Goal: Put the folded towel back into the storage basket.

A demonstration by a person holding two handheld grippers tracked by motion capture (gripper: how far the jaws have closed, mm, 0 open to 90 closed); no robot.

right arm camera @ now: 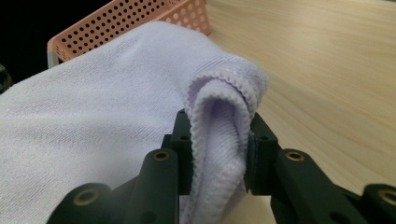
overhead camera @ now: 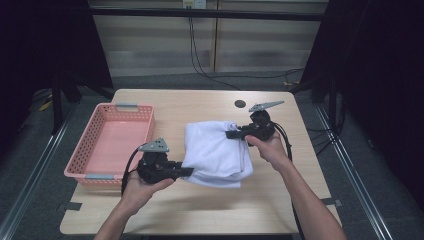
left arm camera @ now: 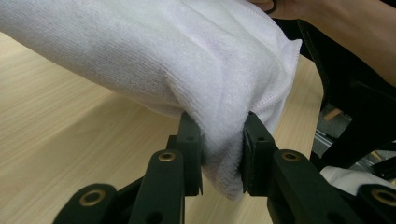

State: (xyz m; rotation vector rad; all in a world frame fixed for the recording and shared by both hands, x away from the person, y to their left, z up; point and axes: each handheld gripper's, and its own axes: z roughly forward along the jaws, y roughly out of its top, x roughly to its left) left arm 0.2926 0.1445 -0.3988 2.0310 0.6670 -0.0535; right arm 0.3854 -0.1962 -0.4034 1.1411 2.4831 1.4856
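1. Leftmost on the light wooden table [overhead camera: 210,210]: a pink perforated basket [overhead camera: 95,137] with grey handle clips on its near and far rims, nothing inside; also visible behind the cloth in the right gripper view [right arm camera: 116,23].
2. Just right of the basket: left hand [overhead camera: 137,190] wrapped around the left gripper [overhead camera: 186,171], grey three-cornered plate on top, cable looping down at its left side.
3. Clamped between that gripper's jaws: the near left corner of a white towel [overhead camera: 217,155]. Seen close in the left gripper view [left arm camera: 222,179]: a thick bunch of terry pinched on both sides, bulging above the pads, stitched hem trailing down the right side [left arm camera: 154,60].
4. Centre of the table: the towel itself, folded into a soft rough rectangle, plain white, fine looped weave, several layers showing along the near right edge; lying on the wood, lifted slightly at the two pinched corners.
5. At the towel's far right corner: right gripper [overhead camera: 231,134], closed on the fabric, held by the right hand [overhead camera: 270,147]. Close up in the right gripper view [right arm camera: 219,182]: a folded hem loop standing up between the pads, rounded and hollow, ribbed edge stitching clear [right arm camera: 93,121].
6. Beyond the right gripper: a small dark round spot [overhead camera: 240,104] on the tabletop.
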